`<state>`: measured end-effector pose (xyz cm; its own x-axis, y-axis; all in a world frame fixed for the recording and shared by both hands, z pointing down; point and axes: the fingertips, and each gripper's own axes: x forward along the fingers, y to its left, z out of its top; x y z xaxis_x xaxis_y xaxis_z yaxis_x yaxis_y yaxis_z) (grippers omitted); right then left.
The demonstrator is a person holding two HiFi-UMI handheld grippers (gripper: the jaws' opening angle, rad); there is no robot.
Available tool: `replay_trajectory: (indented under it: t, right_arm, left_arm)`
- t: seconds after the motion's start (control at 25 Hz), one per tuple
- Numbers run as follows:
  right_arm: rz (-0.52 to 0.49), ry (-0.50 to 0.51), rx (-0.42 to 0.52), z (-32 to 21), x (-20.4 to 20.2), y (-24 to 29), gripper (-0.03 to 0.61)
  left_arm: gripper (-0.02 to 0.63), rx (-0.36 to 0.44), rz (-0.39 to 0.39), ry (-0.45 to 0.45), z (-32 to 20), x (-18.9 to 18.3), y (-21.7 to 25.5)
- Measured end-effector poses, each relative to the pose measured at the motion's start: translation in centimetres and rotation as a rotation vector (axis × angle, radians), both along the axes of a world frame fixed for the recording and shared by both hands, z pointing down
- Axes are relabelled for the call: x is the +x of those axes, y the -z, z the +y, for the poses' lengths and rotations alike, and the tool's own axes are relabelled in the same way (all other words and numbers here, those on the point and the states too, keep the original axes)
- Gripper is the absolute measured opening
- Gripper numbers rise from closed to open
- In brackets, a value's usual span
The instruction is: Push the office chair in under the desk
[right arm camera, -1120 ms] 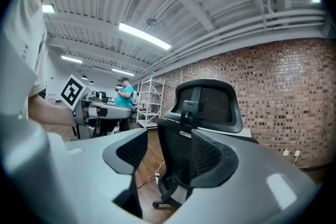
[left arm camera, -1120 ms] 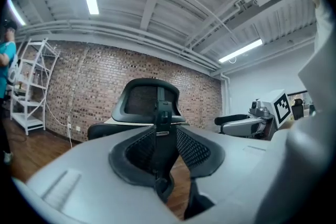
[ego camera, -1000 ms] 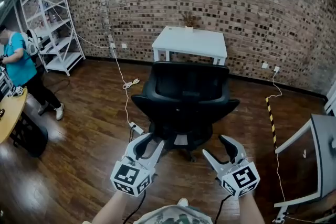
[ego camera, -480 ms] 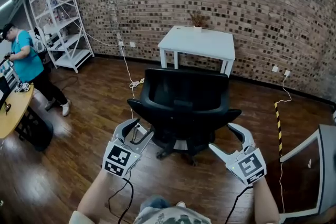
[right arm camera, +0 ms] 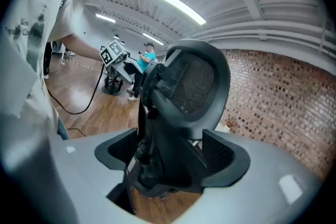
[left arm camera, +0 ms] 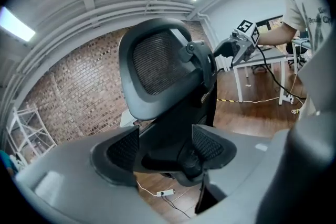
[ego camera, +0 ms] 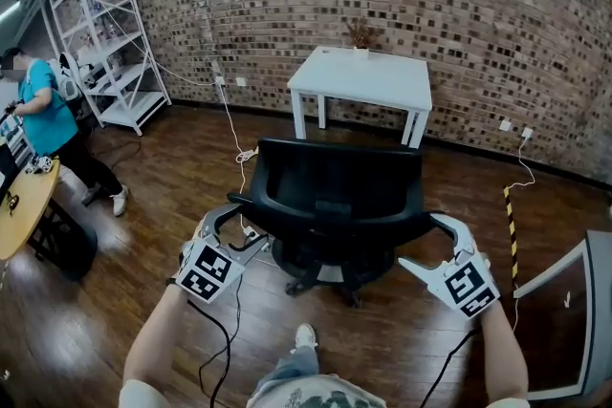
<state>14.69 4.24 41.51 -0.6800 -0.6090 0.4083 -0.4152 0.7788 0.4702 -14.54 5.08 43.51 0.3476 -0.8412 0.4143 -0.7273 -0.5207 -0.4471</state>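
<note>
The chair (ego camera: 335,196) stood on the wood floor (ego camera: 134,244) with its backrest toward us. It was short of the desk (ego camera: 363,76) and apart from it, with no part of it under the top. The desk stood against the brick wall (ego camera: 459,5).

We held 1 gripper at each side of the chair, near the armrests. The left gripper (ego camera: 232,232) had its jaws wide and opening. In its own view a dark part of the chair's side lay between the 2 pads, and neither pad appeared to press on it. The right gripper (ego camera: 430,246) was the same on the other side. Its jaws were wide and opening, with the chair's dark side frame between them and no clamp on it. Each gripper view also showed the other gripper beyond the mesh backrest.

At the left a white shelf (ego camera: 110,43) stood by the wall, and a person (ego camera: 43,110) in a teal shirt stood near it beside a wooden table (ego camera: 19,205). A white cable (ego camera: 232,153) ran down the wall and across the floor toward the chair's base. A yellow-and-black strip (ego camera: 509,215) lay on the floor at the right.
</note>
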Motion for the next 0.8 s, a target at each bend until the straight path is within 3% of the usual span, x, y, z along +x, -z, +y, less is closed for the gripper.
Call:
replay_trajectory:
  t: [0.4, 0.8]
  right_arm:
    - [0.175, -0.019, -0.051, -5.6, 1.6, -3.8, 0.379]
    - [0.214, 0.013, -0.097, -8.0, -0.5, -5.0, 0.380]
  left_arm:
    - [0.345, -0.073, -0.173, -0.083, -4.6, -2.5, -3.0]
    - [0.347, -0.132, -0.256, -0.221, -6.8, -2.1, -4.3]
